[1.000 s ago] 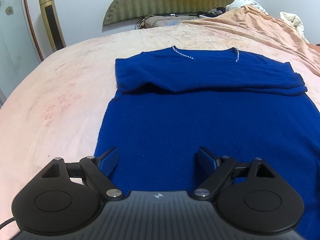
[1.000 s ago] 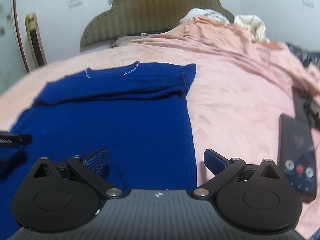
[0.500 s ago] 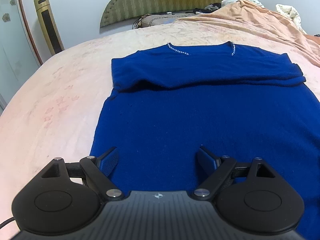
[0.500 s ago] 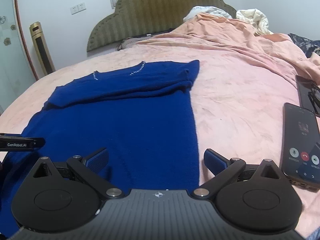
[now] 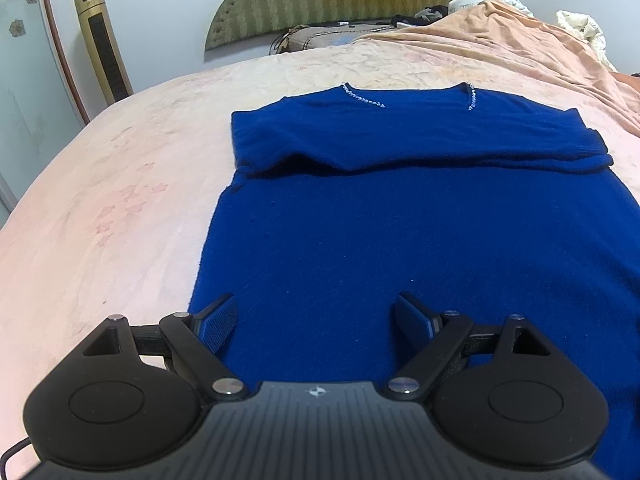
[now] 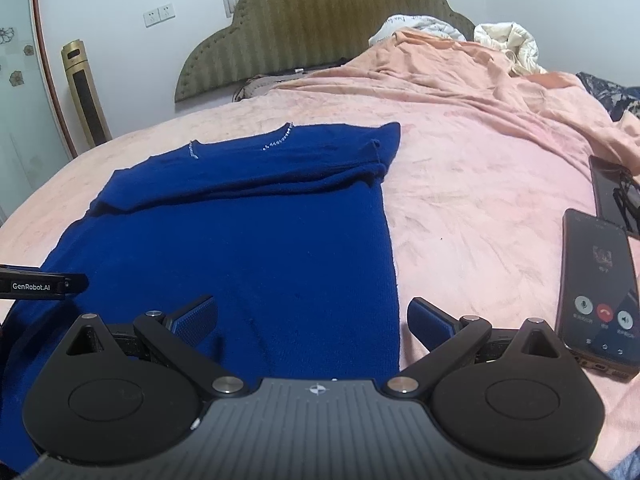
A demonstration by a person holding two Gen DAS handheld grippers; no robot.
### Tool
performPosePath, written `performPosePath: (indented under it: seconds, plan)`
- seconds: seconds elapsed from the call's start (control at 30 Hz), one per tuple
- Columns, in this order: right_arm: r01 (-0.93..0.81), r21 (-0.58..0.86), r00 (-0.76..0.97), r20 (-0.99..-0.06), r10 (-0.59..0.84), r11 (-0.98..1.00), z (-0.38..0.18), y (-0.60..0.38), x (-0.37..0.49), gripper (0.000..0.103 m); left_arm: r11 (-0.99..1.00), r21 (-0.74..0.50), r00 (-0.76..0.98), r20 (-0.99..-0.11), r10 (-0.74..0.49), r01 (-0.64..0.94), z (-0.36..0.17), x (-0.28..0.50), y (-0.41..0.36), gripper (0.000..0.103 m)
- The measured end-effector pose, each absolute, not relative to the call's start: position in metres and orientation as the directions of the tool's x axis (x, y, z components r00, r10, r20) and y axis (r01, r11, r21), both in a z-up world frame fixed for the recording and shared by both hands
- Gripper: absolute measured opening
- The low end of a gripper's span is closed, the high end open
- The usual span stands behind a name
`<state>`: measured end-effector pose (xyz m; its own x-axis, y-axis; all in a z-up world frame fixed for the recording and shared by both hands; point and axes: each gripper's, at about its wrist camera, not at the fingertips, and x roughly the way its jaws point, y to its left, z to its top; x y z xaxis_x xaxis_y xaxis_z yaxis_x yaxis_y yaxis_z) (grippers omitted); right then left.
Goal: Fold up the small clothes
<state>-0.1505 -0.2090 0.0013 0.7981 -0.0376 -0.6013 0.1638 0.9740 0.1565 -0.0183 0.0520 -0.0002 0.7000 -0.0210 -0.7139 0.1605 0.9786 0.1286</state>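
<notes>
- A deep-blue knitted sweater (image 5: 400, 240) lies flat on a wide bed under a pale pink blanket (image 5: 100, 200); its sleeves are folded in across the chest, forming a thick band just below the neckline, which is trimmed with small silvery beads (image 5: 362, 98).
- Seen from the right wrist camera, the same sweater (image 6: 248, 232) fills the left half of the bed (image 6: 480, 200), its straight right edge running down toward the camera.
- The left gripper (image 5: 316, 320), black with blue ribbed pads, hovers low over the sweater's hem near its left edge, jaws spread wide and holding nothing; the left finger (image 5: 216, 322) sits close to the border where blue knit meets pink blanket.
- The right gripper (image 6: 312, 322) is likewise spread apart and empty (its jaws straddle the sweater's right edge, one finger over the knit, the other over bare blanket).
- At the far left of the right wrist view, a black bar printed "GenRobot.AI" (image 6: 40, 286) juts in above the sweater.
- A dark smartphone (image 6: 598, 292) showing a call screen rests on the blanket well to the right of the sweater, with a second dark device (image 6: 612, 192) just beyond it.
- A rumpled peach-coloured sheet (image 6: 460, 72) is heaped toward the olive-green padded headboard (image 6: 320, 32); a gold tower fan (image 6: 84, 96) stands by the wall at left.
</notes>
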Motion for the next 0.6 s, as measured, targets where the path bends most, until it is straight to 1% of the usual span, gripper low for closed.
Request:
performPosePath:
  seconds: [0.17, 0.33, 0.43, 0.5, 0.6]
  plan:
    - [0.182, 0.129, 0.803, -0.592, -0.072, 0.975, 0.005, -0.210, -0.155, 0.101, 0.980, 0.129, 0.702, -0.712, -0.016, 0.153, 0.002, -0.023, 0.056, 0.086]
    - [0.200, 0.118, 0.804, -0.588, -0.094, 0.973, 0.006, -0.214, -0.159, 0.094, 0.977, 0.146, 0.717, -0.697, -0.010, 0.156, 0.008, -0.029, 0.065, 0.086]
    - [0.199, 0.128, 0.803, -0.590, -0.087, 0.972, 0.007, -0.218, -0.161, 0.084, 0.975, 0.168, 0.743, -0.669, 0.003, 0.148, 0.013, -0.035, 0.087, 0.086]
    - [0.219, 0.138, 0.794, -0.601, -0.094, 0.966, 0.006, -0.224, -0.161, 0.071, 0.980, 0.158, 0.741, -0.671, 0.015, 0.123, 0.014, -0.034, 0.109, 0.086]
    - [0.245, 0.169, 0.766, -0.637, -0.084, 0.955, -0.004, -0.237, -0.159, 0.061, 0.996, 0.068, 0.705, -0.709, 0.003, 0.065, 0.011, -0.025, 0.150, 0.086]
